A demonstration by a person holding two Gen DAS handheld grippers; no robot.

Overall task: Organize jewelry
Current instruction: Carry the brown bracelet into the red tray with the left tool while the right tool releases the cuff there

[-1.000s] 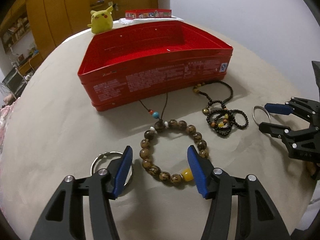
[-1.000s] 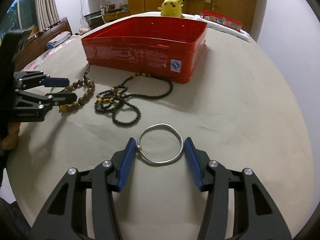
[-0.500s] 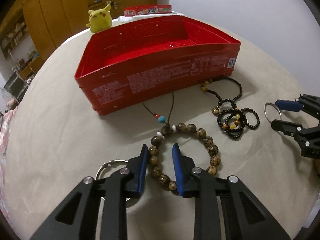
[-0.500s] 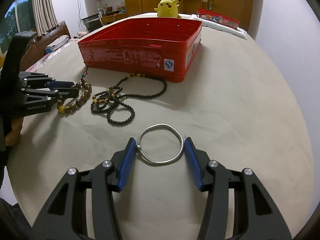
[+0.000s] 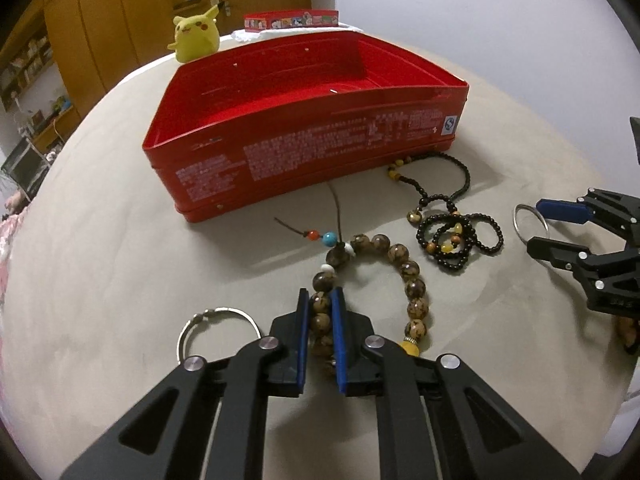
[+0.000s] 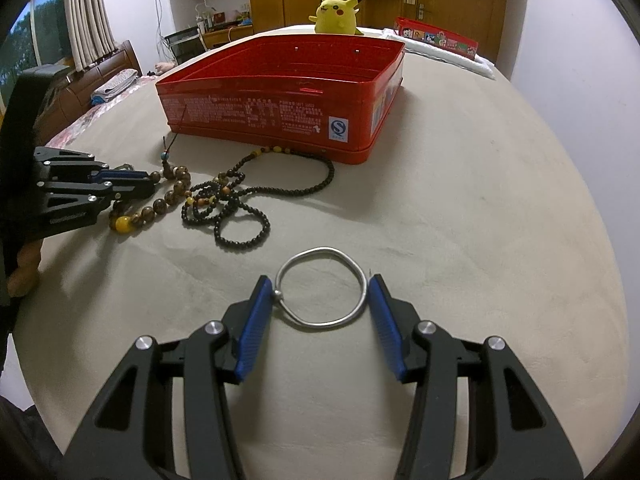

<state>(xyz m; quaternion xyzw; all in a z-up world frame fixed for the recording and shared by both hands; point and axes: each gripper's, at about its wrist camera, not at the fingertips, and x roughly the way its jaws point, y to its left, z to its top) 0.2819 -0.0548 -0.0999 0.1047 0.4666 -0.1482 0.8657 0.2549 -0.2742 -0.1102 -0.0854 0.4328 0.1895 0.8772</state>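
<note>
My left gripper is shut on the left side of a brown wooden bead bracelet that lies on the beige table; it also shows in the right wrist view. My right gripper is open, its blue pads on either side of a silver bangle that lies flat on the table. A black bead necklace lies tangled between the two grippers. An open, empty red tin box stands behind the jewelry. A second silver ring bracelet lies left of my left gripper.
A yellow plush toy and a small red printed box sit beyond the tin at the table's far edge. The round table has bare beige cloth to the right of the tin. Wooden cupboards stand behind.
My left gripper has closed from wide open onto the left side of the wooden bead bracelet. My right gripper has stayed open around the silver bangle.
</note>
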